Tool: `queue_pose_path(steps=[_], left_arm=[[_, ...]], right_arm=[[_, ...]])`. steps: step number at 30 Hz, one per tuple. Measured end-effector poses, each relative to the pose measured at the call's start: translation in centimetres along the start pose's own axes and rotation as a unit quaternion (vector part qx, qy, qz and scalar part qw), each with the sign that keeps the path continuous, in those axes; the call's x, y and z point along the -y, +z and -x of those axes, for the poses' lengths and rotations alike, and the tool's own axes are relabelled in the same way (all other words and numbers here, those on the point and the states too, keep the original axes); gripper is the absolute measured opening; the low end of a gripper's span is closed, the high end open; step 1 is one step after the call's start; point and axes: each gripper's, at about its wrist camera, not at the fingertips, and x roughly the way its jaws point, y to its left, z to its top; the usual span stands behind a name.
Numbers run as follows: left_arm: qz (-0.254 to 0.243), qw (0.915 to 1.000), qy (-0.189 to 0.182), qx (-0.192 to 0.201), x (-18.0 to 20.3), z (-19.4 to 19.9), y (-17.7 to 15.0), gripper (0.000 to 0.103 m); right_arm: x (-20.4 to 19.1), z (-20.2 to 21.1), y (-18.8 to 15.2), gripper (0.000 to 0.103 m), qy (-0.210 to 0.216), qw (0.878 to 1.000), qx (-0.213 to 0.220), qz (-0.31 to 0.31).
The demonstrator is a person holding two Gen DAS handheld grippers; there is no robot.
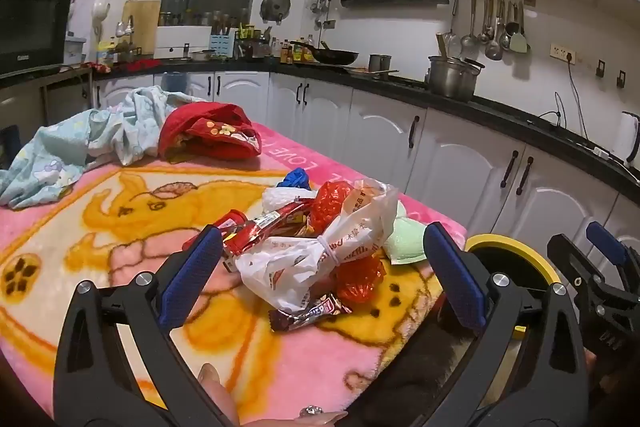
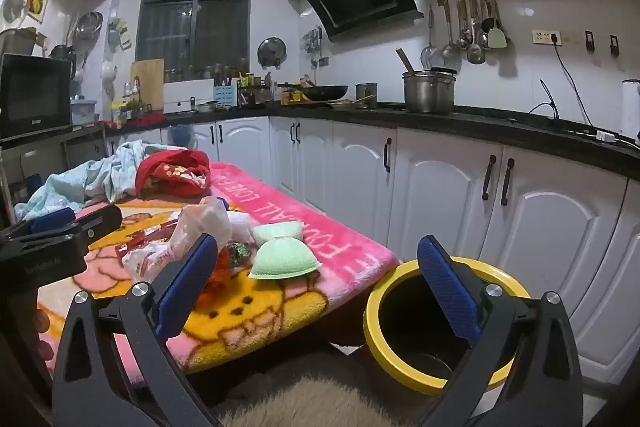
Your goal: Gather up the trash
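**Waiting to be cleared: the trash pile is untouched**

Sitting in a heap on the pink cartoon blanket (image 1: 120, 227), the trash (image 1: 316, 247) shows white printed plastic bags, red crinkled wrappers, a snack bar wrapper and a blue scrap, with a green sponge (image 2: 284, 259) at its edge. Nothing seems collected yet: the yellow-rimmed bin (image 2: 400, 291), just off the table's corner, looks empty as far as its inside shows. The left gripper (image 1: 320, 267) hangs spread wide around the pile, gripping nothing. The right gripper (image 2: 320, 287) is likewise released, between pile and bin. Crumpled clothes (image 1: 120, 139) lie farther back.
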Motion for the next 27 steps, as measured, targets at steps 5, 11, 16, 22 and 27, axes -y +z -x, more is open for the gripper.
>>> queue_pose_path(steps=[5, 11, 16, 22, 27], left_arm=[[0.0, 1.0, 0.001, 0.0, 0.05, -0.04, -0.06, 0.092], [0.001, 1.0, -0.001, 0.002, 0.01, 0.02, -0.02, 0.092], [0.002, 1.0, -0.001, 0.003, -0.02, 0.03, -0.01, 0.092], [0.002, 1.0, 0.0, 0.003, -0.02, 0.03, -0.02, 0.092], [0.002, 1.0, 0.0, 0.003, -0.01, 0.02, -0.02, 0.092]], right_arm=[[-0.29, -0.05, -0.01, 0.097, 0.003, 1.0, 0.001, 0.0], [-0.22, 0.13, -0.07, 0.097, 0.002, 1.0, 0.004, -0.002], [-0.13, 0.24, -0.05, 0.097, -0.001, 1.0, 0.004, -0.004], [-0.02, 0.03, -0.14, 0.097, -0.005, 1.0, 0.002, -0.005], [0.11, -0.06, -0.16, 0.097, -0.004, 1.0, 0.002, -0.006]])
